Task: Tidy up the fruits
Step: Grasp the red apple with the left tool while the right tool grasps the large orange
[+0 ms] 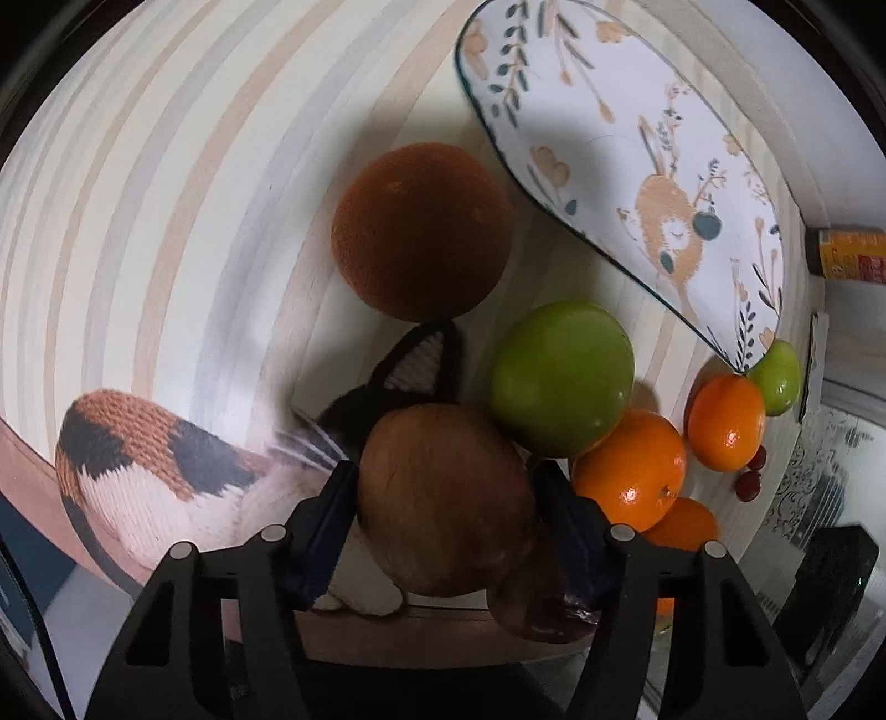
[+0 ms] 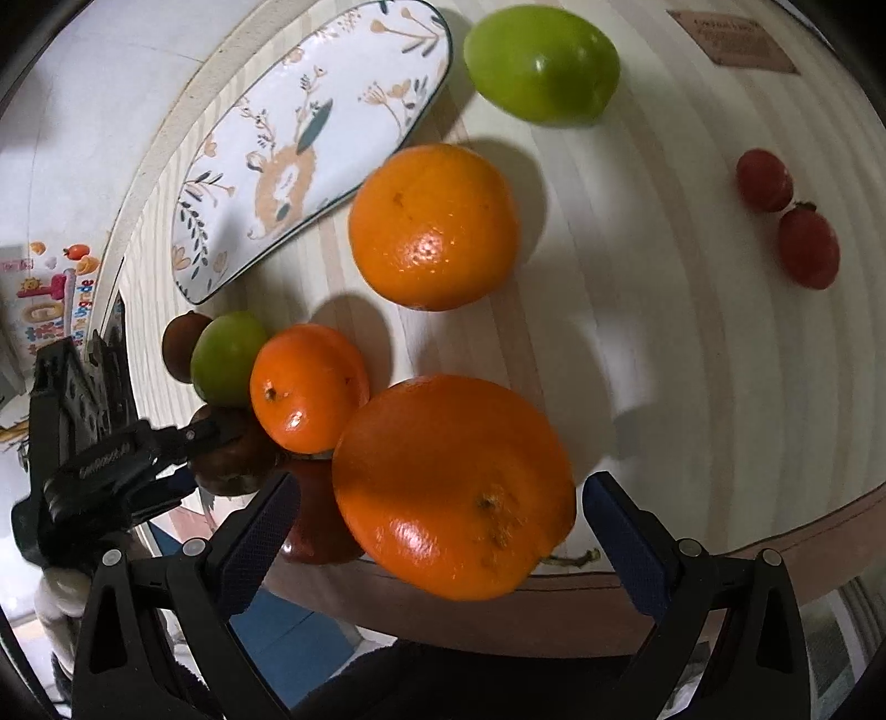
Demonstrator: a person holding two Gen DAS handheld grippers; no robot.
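Observation:
My left gripper (image 1: pixel 443 493) is shut on a brown fruit (image 1: pixel 443 498) near the table's front edge; it also shows in the right wrist view (image 2: pixel 188 437). A dark orange fruit (image 1: pixel 421 232), a green apple (image 1: pixel 562 376) and oranges (image 1: pixel 628 471) lie ahead of it. My right gripper (image 2: pixel 437 498) is open around a large orange (image 2: pixel 454 487), its fingers apart from the skin. More oranges (image 2: pixel 434 227), green apples (image 2: pixel 540 63) and two small red fruits (image 2: pixel 808 246) lie on the striped table. An oval patterned plate (image 2: pixel 310 138) stands empty at the back.
A knitted cat-pattern cloth (image 1: pixel 138 465) lies at the left front in the left wrist view. A brown label (image 2: pixel 731 41) sits on the far table. A dark red fruit (image 2: pixel 315 520) lies by the right gripper's left finger. The table edge (image 2: pixel 775 531) runs close below.

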